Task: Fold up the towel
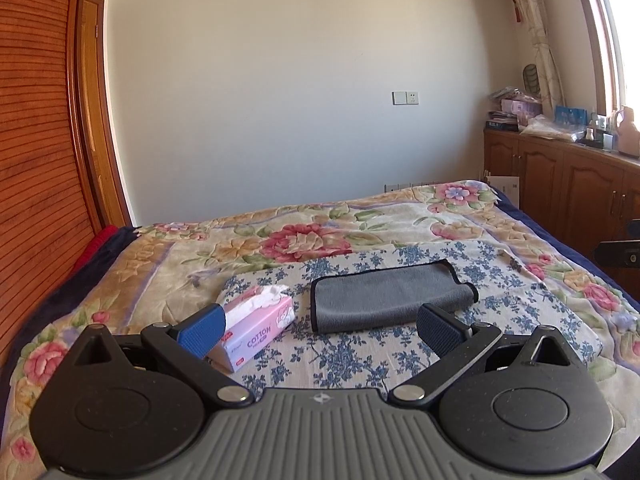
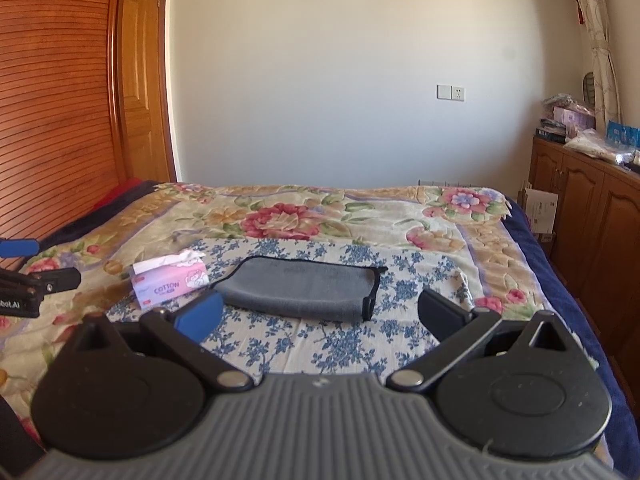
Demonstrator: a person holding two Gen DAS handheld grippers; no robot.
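A pink tissue box (image 1: 256, 326) (image 2: 172, 282) lay on the blue-flowered cloth (image 1: 360, 360) (image 2: 320, 344) spread over a floral blanket (image 1: 280, 232) (image 2: 320, 208). Beside the blanket stood wooden cabinets (image 1: 560, 184) (image 2: 580, 200).

Both wrist views face across the bed (image 1: 168, 264) (low, close), sharing the towel (image 2: 304, 288).

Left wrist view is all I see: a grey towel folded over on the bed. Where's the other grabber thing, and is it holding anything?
Observer: The right gripper is open and empty, and faces the towel from the near side.
Operator: How does mine look from over there?
Observer: The left gripper shows at the right view's left edge, left of the tissue pack, fingers apart.
Operator: My blue finger covers part of that pack.
Observer: Its whole front shows from the right wrist; it lies apart from the towel.
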